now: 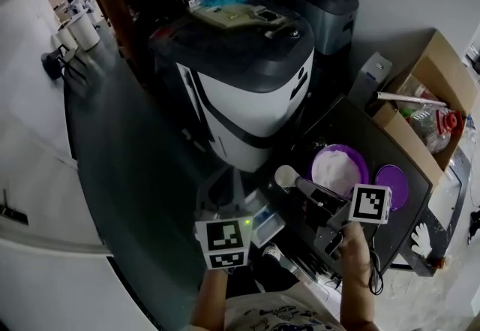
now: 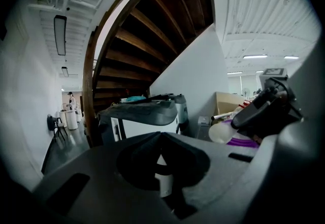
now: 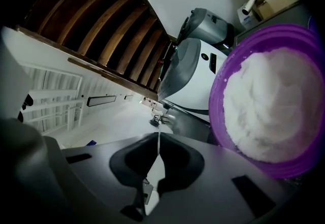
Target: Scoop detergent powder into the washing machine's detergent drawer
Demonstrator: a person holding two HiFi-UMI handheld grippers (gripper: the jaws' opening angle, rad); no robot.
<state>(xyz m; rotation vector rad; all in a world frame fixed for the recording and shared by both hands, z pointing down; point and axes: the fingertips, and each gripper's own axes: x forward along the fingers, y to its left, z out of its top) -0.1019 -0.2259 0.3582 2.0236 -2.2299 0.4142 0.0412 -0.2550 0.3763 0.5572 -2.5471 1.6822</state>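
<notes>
**A:** Left gripper (image 2: 161, 136): jaws pressed together, with nothing between them that we can see. Right gripper (image 3: 158, 139): jaws also closed, pinching a thin pale sliver. We read the sliver as the handle of the white scoop (image 1: 286, 176), which shows at this gripper's tip in the head view.

**B:** Where is the powder?

**A:** The detergent powder (image 3: 274, 101) is heaped in the purple bowl (image 3: 219, 86), just beside the right gripper.

**B:** How will it handle?

**A:** We judge the powder loose and light, so it will spill at any tilt. The scoop looks light and stiff. We would grip it at the handle end and carry it level.

**B:** And the target?

**A:** A pale tray (image 1: 267, 224) lies just ahead of the left gripper, below the washing machine (image 1: 255, 89). We take it for the detergent drawer but cannot confirm that.
</notes>
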